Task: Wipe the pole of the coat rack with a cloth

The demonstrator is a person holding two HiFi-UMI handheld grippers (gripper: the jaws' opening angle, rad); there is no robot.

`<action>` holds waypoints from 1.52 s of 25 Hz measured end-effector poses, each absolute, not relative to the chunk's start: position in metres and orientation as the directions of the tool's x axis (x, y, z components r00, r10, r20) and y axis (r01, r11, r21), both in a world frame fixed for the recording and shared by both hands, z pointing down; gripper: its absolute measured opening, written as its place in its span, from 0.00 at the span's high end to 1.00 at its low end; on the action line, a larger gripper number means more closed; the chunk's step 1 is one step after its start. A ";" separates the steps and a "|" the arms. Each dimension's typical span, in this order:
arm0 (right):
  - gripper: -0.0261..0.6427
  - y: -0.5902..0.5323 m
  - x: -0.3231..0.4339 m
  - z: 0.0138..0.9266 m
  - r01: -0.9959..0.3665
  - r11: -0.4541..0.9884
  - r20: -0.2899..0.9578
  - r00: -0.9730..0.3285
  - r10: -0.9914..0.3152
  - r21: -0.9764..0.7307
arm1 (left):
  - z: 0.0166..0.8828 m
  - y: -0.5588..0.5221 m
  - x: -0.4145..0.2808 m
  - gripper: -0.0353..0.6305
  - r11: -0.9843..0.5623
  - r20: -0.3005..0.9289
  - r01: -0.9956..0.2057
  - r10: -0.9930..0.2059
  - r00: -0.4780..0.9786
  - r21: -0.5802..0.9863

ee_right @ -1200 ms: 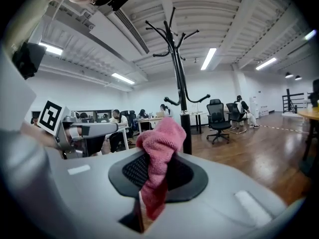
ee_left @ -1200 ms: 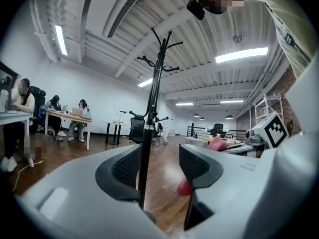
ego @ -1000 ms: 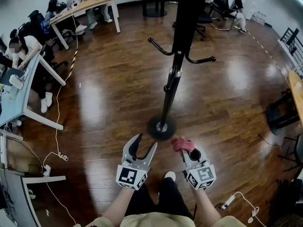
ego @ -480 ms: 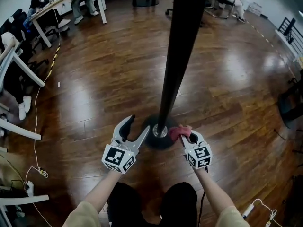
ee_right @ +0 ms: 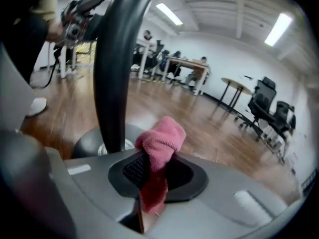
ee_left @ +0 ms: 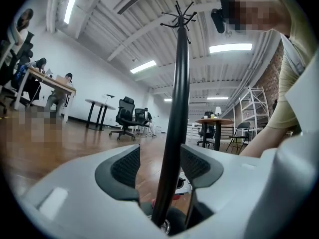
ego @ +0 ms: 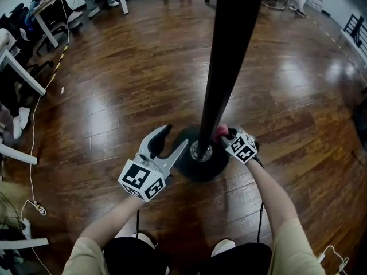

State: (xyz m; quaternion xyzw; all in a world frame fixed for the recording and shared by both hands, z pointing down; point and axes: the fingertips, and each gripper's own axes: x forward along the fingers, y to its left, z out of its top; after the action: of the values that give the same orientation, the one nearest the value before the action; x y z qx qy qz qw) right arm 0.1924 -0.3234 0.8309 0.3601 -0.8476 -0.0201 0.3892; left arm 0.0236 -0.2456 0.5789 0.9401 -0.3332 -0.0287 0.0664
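As the right gripper (ee_right: 157,172) clamps a pink cloth (ee_right: 162,138) beside the coat rack pole (ego: 226,62), the left gripper (ee_left: 159,166) gapes wide.
Only the left gripper view frames the pole between its jaws; the head view shows the round base (ego: 207,168).

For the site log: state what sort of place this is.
Most likely an open-plan office or workshop floor: people sit working at a long desk, wheeled office chairs stand by a round table, and strip lights run across a high exposed ceiling above a wood floor.
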 end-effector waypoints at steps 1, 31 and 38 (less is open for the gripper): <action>0.88 -0.324 0.191 0.846 -0.534 0.775 0.686 -0.424 -0.591 0.338 | 0.587 -0.245 0.023 0.61 -0.769 -0.004 -0.623 -0.630 0.776 0.143; 0.94 -0.252 0.194 0.962 0.010 0.871 0.844 -0.251 -0.474 0.492 | 0.695 -0.179 0.022 0.65 -0.847 0.216 -0.497 -0.458 0.862 0.188; 0.94 -0.207 0.180 0.960 -0.027 0.861 0.820 -0.291 -0.492 0.507 | 0.686 -0.179 0.023 0.66 -0.852 0.189 -0.490 -0.459 0.868 0.183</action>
State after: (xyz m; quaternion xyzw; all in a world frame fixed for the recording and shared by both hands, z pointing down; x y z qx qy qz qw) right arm 0.1803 -0.2065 0.9603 0.1672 -0.7771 -0.2035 0.5716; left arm 0.0227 -0.1794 0.6861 0.9598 -0.2472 0.0696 0.1131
